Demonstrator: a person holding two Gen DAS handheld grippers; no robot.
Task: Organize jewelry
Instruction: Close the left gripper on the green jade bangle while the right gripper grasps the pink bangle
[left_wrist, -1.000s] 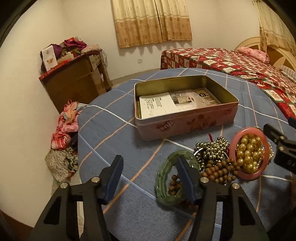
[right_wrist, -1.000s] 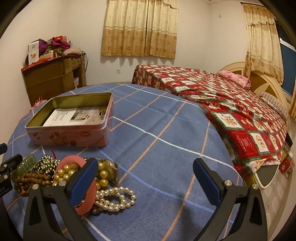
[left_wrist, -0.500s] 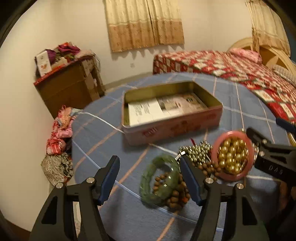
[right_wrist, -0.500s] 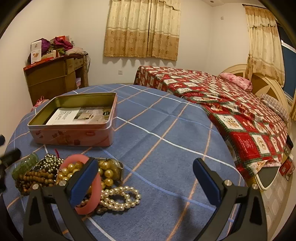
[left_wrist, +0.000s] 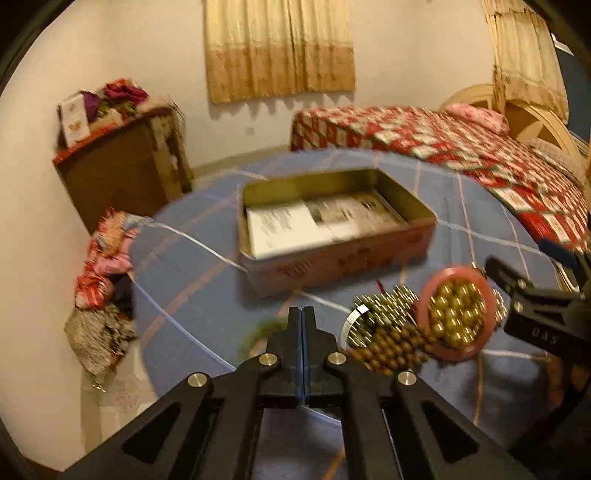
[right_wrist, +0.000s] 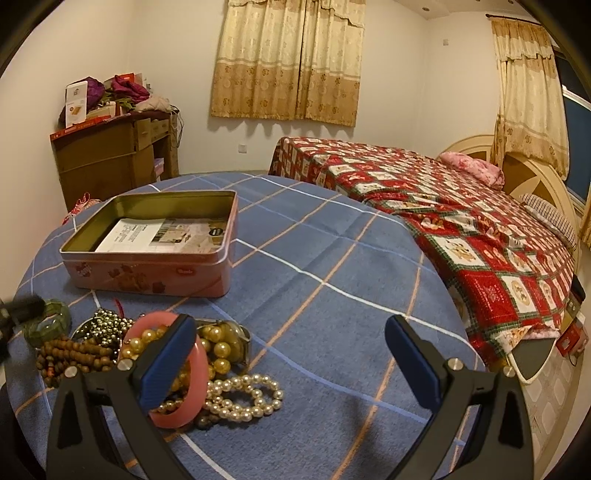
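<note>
Green, glassy material is being glimpsed in the left wrist view. The green bangle (left_wrist: 258, 330) is being seen, blurred, at about seven o'clock of the open tin (left_wrist: 332, 258), on the blue checked tablecloth (left_wrist: 192, 295). It is being judged stiff, smooth and slippery, and likely brittle if dropped. A hold across its rim is therefore being favoured, one pad inside the ring and one outside. The left gripper (left_wrist: 303, 314) is being shown with its jaws pressed fully together, the tips just at three o'clock of the bangle. Nothing is being seen between the pads, and whether the rim is being touched cannot be told through the blur. Further toward three o'clock, wooden beads (left_wrist: 391, 350), a metallic bead strand (left_wrist: 384, 306) and a pink bangle (left_wrist: 454, 355) ringing gold beads (left_wrist: 458, 317) are being seen heaped, touching one another.

Over to the right wrist view: the green bangle is being found at nine o'clock of the heap, with the left gripper's blurred dark tip over its far edge. The strands are being judged limp and light, apt to trail and snag, and best pinched where loops bunch. The right gripper (right_wrist: 288, 328) is being held wide open, gripping nothing. Its nine o'clock finger is being seen in front of the pink bangle, though contact cannot be told. A pearl strand (right_wrist: 243, 395) is lying just at four o'clock of that bangle. The tin is being seen at twelve o'clock of the heap, with only printed paper (right_wrist: 159, 236) inside.
</note>
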